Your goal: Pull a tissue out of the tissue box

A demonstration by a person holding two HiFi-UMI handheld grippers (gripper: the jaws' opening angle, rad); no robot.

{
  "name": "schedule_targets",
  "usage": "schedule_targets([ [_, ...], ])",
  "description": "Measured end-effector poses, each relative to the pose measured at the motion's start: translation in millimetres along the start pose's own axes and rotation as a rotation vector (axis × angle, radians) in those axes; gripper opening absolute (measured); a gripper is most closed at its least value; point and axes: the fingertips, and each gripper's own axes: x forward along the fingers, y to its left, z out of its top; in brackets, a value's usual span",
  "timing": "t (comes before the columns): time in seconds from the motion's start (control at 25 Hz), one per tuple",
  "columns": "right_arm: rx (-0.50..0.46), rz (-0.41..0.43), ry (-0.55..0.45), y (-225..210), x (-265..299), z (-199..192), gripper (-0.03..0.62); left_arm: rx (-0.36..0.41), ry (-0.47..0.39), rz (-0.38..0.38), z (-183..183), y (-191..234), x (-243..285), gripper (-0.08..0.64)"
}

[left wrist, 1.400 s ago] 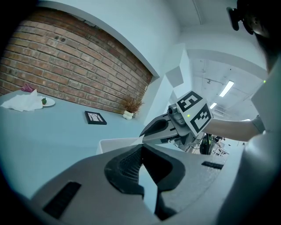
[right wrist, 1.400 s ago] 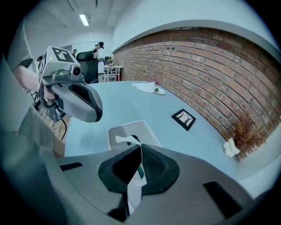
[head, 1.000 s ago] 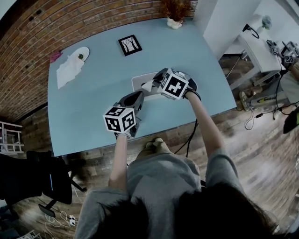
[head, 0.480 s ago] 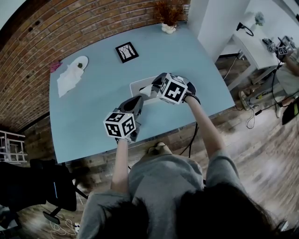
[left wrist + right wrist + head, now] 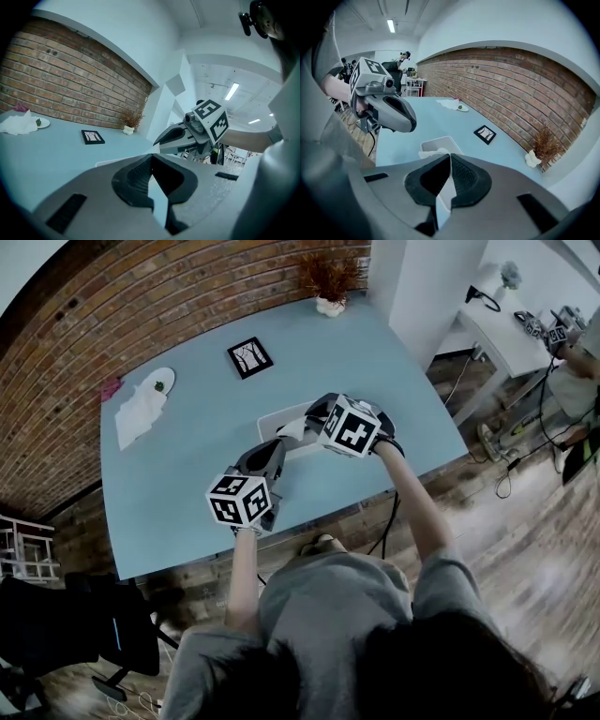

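Note:
A white tissue box (image 5: 272,418) lies on the pale blue table (image 5: 187,465), with a tuft of tissue (image 5: 295,428) sticking out of its top. My right gripper (image 5: 314,410) hovers over the box's right end, jaws shut, tips beside the tuft. In the right gripper view the box (image 5: 440,141) and the tuft (image 5: 432,153) sit just beyond the shut tips (image 5: 450,155); whether they touch the tissue does not show. My left gripper (image 5: 271,453) hangs shut just in front of the box, holding nothing. Its own view shows the box's rim (image 5: 110,162) and the right gripper (image 5: 156,141).
A small framed picture (image 5: 249,357) lies behind the box. At the far left a white plate with a crumpled tissue (image 5: 142,407) sits beside a pink scrap (image 5: 111,388). A dried plant in a white pot (image 5: 328,302) stands at the far edge. A black chair (image 5: 56,624) stands left of the person.
The head camera has shifted a little. Both grippers stay by the tissue box, jaws shut, in nearly the same places.

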Motion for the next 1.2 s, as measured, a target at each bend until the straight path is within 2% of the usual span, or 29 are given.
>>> schedule_targets([
  [0.2,0.026,-0.019,-0.031,-1.9,-10.4,-0.7,0.002,0.011,-0.030,-0.020,10.4,-8.5,-1.8,0.003],
  [0.6,0.079,-0.049,-0.097,-2.0,-25.9,-2.0,0.002,0.029,-0.058,-0.014,20.1,-12.1,-8.4,0.003],
  [1.2,0.201,-0.119,-0.288,-8.2,-70.0,11.4,0.002,0.072,-0.098,-0.028,32.7,-27.1,-11.4,0.003],
])
